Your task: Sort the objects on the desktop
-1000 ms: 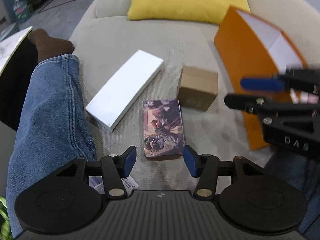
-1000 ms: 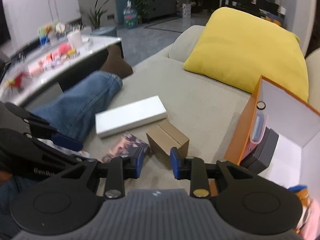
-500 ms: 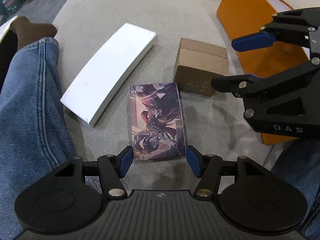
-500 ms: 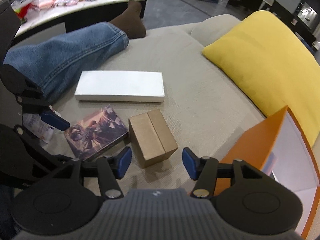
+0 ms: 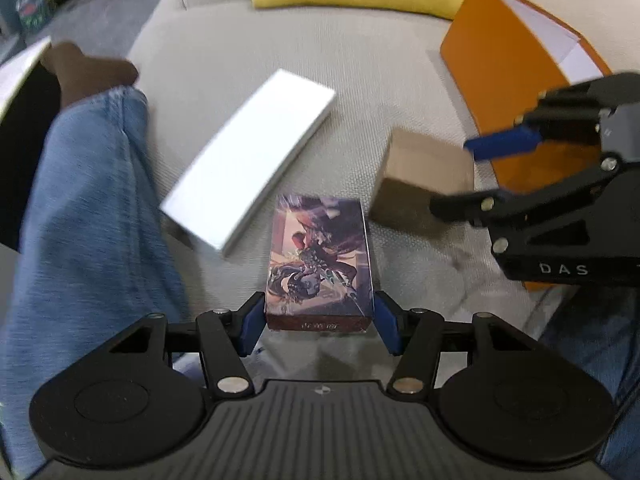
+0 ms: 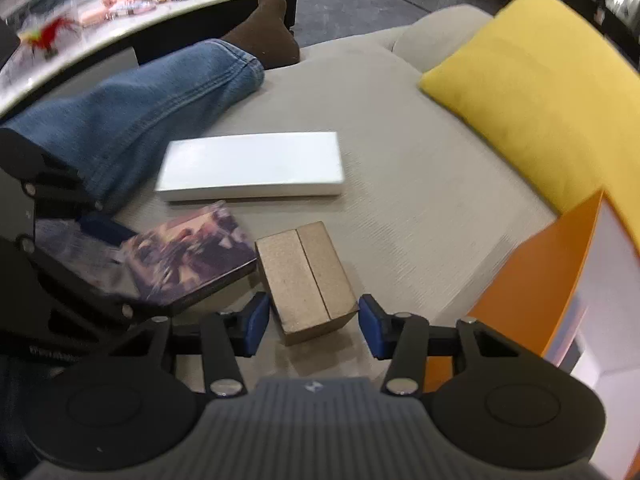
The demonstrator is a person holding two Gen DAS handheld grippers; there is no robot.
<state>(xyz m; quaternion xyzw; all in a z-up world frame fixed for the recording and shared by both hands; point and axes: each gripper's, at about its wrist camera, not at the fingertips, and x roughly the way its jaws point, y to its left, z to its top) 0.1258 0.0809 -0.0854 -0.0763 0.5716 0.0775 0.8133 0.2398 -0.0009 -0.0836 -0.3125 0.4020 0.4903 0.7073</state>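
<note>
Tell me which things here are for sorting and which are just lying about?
For the job: picture box, cardboard box, white box, orange bin.
Just lying about: yellow cushion, table clutter, the person's leg.

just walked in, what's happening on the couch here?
A person is sorting boxes on a sofa with two handheld grippers. The left gripper is closing on the illustrated card box. The right gripper is closing around the small cardboard box, pads not touching yet. The white box lies untouched; an orange bin waits nearby.
</note>
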